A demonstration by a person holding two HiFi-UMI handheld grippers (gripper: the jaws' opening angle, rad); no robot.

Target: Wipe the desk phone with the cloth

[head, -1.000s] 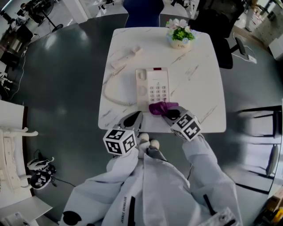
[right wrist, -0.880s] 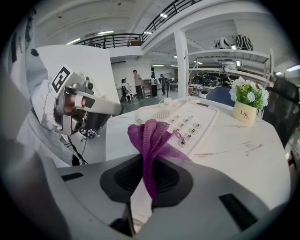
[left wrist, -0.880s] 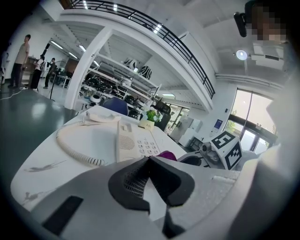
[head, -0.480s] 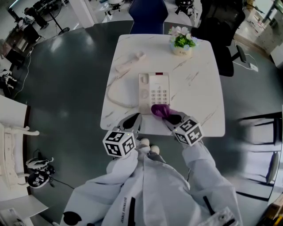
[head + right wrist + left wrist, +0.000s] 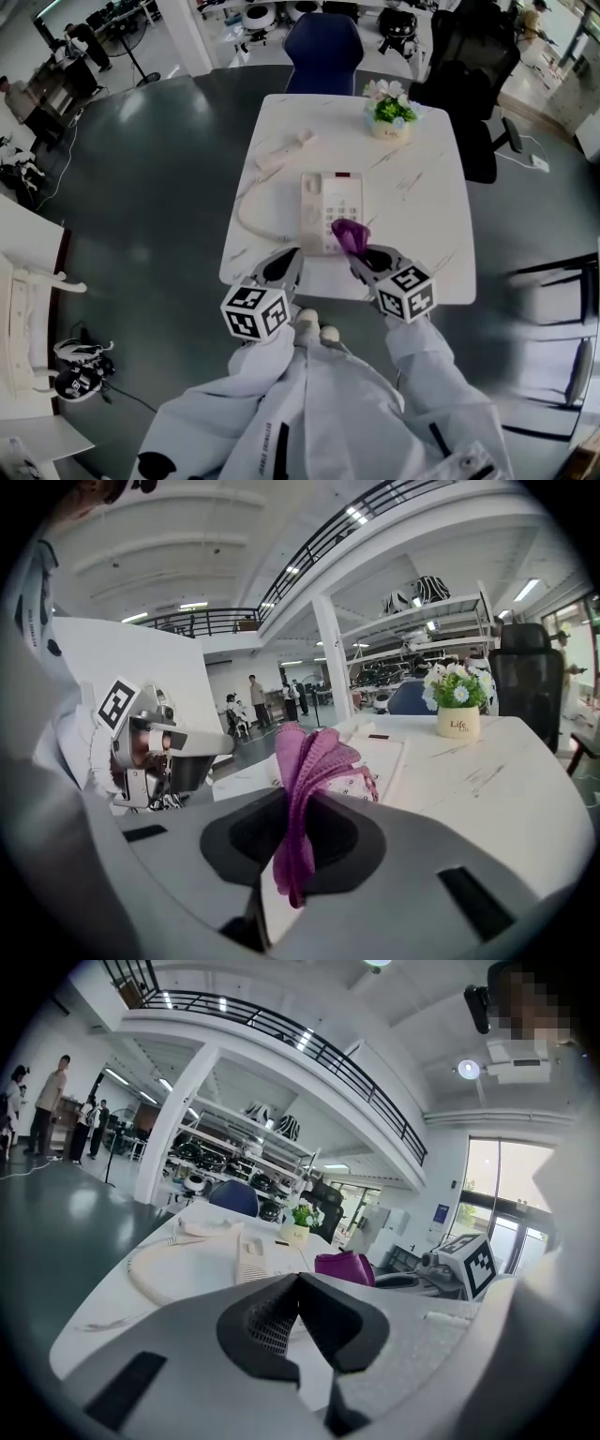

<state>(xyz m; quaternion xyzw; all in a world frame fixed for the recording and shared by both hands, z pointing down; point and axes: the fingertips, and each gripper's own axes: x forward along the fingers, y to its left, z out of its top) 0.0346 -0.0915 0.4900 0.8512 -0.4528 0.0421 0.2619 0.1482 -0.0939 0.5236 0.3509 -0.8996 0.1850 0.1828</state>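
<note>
A white desk phone (image 5: 331, 212) lies in the middle of the marbled white table (image 5: 422, 206), its handset (image 5: 282, 148) off the cradle at the far left and joined by a coiled cord (image 5: 251, 212). My right gripper (image 5: 361, 257) is shut on a purple cloth (image 5: 351, 234), which hangs over the phone's near right corner; the cloth (image 5: 309, 771) stands bunched between the jaws in the right gripper view. My left gripper (image 5: 286, 265) sits at the table's near edge, left of the phone, shut on nothing. The phone (image 5: 251, 1256) and the cloth (image 5: 345, 1267) show ahead in the left gripper view.
A small pot of flowers (image 5: 392, 108) stands at the table's far right corner. A blue chair (image 5: 322, 42) is behind the table and a black office chair (image 5: 473, 66) to its right. Dark floor surrounds the table.
The right gripper has lifted the cloth a little up and to the right, so it now stands bunched over the phone's near right corner. The left gripper has kept its place.
</note>
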